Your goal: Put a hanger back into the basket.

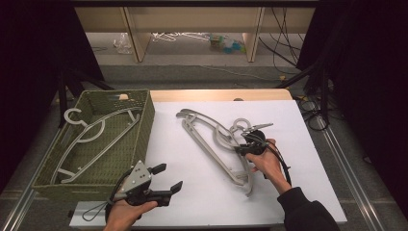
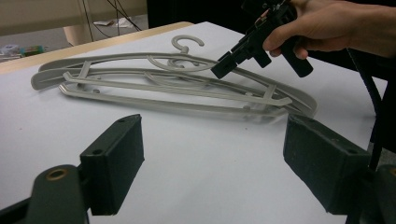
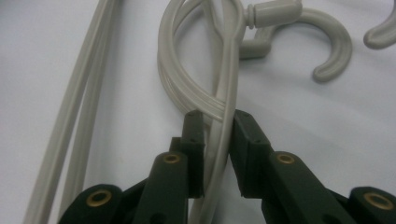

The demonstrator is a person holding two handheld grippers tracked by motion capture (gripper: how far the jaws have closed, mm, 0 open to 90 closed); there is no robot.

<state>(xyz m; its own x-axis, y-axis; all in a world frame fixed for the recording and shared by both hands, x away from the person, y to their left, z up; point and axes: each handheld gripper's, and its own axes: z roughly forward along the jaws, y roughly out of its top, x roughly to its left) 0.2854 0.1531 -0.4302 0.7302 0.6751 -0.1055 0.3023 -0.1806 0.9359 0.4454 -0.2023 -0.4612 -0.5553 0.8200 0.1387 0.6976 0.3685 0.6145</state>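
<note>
A stack of grey plastic hangers [image 1: 207, 139] lies in the middle of the white table top [image 1: 288, 192], hooks toward the right. My right gripper [image 1: 241, 148] is down on the stack near the hooks. In the right gripper view its jaws [image 3: 217, 135] are shut on a thin curved rib of the top hanger [image 3: 224, 93], just below the hook [image 3: 336, 51]. My left gripper [image 1: 171, 176] hovers open near the front edge of the table with nothing in it. In the left gripper view its wide-apart jaws [image 2: 215, 158] face the hangers [image 2: 163, 88] and the right gripper [image 2: 224, 65].
A green woven basket [image 1: 149, 115] stands at the left of the table with one grey hanger [image 1: 96, 139] lying in it. Beyond the table's far edge are a floor, wooden shelf legs and cables [image 1: 288, 53]. Black stands flank both sides.
</note>
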